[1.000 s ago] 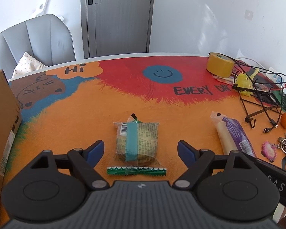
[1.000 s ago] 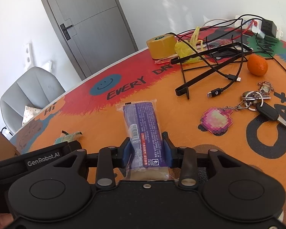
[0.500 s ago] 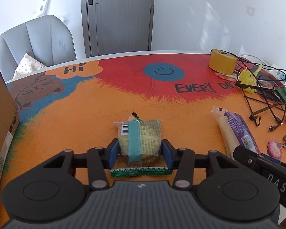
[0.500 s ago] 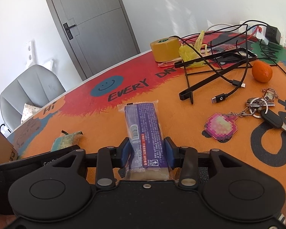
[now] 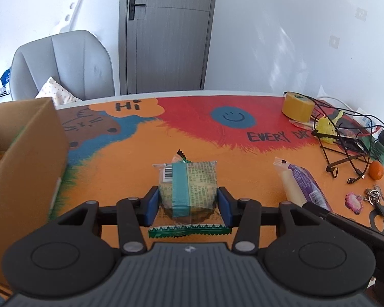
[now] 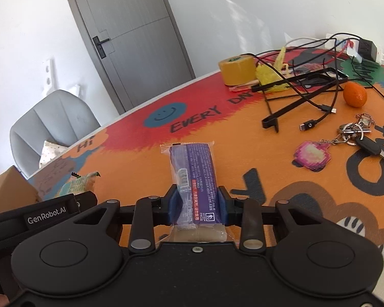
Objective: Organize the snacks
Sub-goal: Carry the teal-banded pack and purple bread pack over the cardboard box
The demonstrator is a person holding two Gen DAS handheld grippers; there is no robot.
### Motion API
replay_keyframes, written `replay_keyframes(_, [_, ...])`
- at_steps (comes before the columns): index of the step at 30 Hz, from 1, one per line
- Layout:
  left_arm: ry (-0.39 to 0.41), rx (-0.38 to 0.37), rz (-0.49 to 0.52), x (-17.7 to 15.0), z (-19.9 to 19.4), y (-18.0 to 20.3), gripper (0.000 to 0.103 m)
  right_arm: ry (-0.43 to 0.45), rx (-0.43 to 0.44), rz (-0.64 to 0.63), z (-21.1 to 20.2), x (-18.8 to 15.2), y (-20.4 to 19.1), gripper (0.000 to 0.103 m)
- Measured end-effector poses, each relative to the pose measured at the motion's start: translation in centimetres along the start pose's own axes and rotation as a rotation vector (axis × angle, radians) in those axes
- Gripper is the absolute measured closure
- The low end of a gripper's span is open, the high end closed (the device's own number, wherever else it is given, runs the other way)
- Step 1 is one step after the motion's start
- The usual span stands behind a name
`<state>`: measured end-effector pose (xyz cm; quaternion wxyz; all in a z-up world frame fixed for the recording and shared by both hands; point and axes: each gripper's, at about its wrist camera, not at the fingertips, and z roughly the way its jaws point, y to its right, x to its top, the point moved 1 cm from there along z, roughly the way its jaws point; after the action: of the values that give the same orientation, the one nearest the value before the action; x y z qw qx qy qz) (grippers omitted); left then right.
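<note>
My left gripper [image 5: 187, 205] is shut on a green-banded cake packet [image 5: 188, 179]; both blue pads press its sides just over the orange table mat [image 5: 115, 174]. Its green crimped end sticks out below the pads. My right gripper [image 6: 197, 204] holds a purple snack bar [image 6: 193, 168] lengthwise, and its jaws are closing tighter on the wrapper. In the left wrist view that bar [image 5: 303, 183] shows at the right. An open cardboard box [image 5: 25, 153] stands at the left, close to the left gripper. The right wrist view catches the green packet [image 6: 76, 183] and the box [image 6: 7, 186] at its left edge.
At the table's right lie a yellow tape roll [image 5: 297, 106], a black wire stand with tangled cables [image 5: 343, 151], a tangerine [image 5: 375, 170], keys [image 5: 379, 199] and a pink keychain [image 5: 354, 200]. A grey chair [image 5: 64, 64] stands behind the far edge.
The left jaws went from wide open to shut on the green packet, then moved left with it toward the box. The right jaws squeezed the purple bar tighter and moved it too.
</note>
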<state>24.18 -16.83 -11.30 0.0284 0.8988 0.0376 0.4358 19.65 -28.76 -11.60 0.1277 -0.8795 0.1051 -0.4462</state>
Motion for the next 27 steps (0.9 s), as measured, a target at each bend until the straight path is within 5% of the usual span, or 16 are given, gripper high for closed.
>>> replay_keyframes(27, [0.195, 0.005, -0.11, 2.4, -9.3, -8.6, 0.056, 0.101, 0.144, -0.108, -4.4, 0.5, -10.3, 0.071])
